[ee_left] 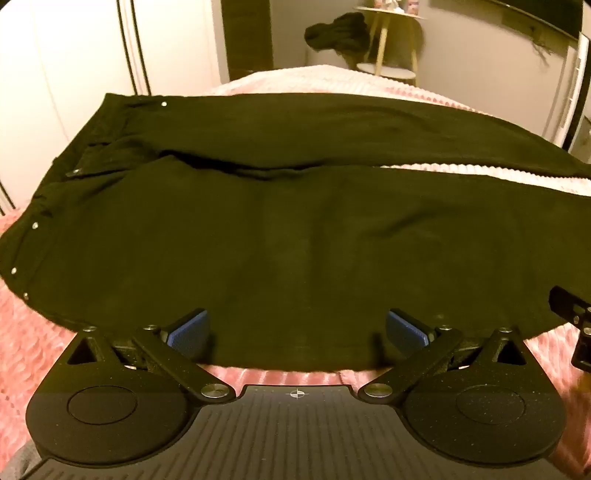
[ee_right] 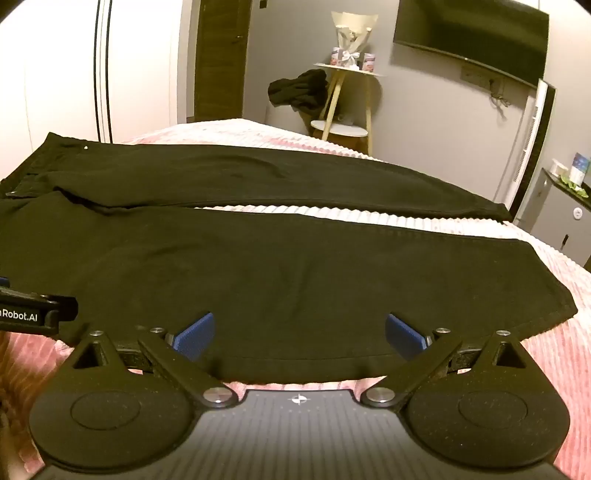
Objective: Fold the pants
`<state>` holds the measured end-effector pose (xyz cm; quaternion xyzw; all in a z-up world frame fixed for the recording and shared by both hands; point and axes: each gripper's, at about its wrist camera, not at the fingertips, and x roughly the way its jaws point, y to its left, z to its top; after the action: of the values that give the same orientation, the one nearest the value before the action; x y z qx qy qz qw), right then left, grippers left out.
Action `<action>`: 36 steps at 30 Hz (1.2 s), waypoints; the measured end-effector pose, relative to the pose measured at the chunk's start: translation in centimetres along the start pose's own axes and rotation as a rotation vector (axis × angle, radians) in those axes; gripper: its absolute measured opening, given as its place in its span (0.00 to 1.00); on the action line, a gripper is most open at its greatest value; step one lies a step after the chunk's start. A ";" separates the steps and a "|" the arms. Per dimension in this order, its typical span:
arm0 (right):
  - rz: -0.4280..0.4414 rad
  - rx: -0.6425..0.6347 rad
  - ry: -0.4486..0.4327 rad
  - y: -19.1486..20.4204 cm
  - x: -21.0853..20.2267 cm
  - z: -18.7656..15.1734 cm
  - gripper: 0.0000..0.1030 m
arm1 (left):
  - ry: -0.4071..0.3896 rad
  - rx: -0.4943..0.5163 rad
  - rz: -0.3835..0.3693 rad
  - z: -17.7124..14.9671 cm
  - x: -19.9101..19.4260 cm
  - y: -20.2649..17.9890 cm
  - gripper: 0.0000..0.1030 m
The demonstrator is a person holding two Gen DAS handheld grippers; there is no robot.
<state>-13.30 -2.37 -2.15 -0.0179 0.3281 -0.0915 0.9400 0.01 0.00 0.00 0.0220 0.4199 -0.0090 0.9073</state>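
Black pants lie flat across a pink ribbed bedspread, waistband with metal rivets to the left, the two legs stretching right with a strip of bedspread between them. My left gripper is open, its blue pads just over the near leg's front edge. My right gripper is open too, over the near edge of the same leg of the pants, closer to the hem at right. Each gripper shows at the edge of the other's view. Neither holds fabric.
A dark garment hangs on a small wooden side table beyond the bed. A television is on the wall at right, a white wardrobe at left. The bed edge drops off at right.
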 end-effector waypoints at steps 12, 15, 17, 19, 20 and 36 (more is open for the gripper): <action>0.010 0.006 0.005 -1.2 0.0 0.4 0.96 | 0.005 -0.006 0.008 0.0 0.1 -0.4 1.00; 0.011 0.008 0.007 -1.4 0.2 0.5 0.96 | 0.003 0.002 0.004 0.1 0.1 -0.3 1.00; -0.001 0.014 0.002 -0.6 -0.2 0.2 0.96 | 0.002 0.003 0.003 0.0 0.2 -0.4 1.00; -0.001 0.016 0.001 -0.6 -0.3 0.1 0.96 | 0.003 0.003 0.003 0.0 0.2 -0.3 1.00; 0.000 0.016 0.001 -0.6 -0.3 0.1 0.96 | 0.003 0.003 0.003 0.0 0.2 -0.4 1.00; 0.006 0.017 0.001 -0.9 -0.4 0.2 0.96 | 0.005 0.000 0.002 -0.1 0.3 -0.3 1.00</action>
<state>-13.64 -3.14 -1.69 -0.0087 0.3279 -0.0917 0.9402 0.09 -0.32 -0.33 0.0225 0.4223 -0.0083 0.9061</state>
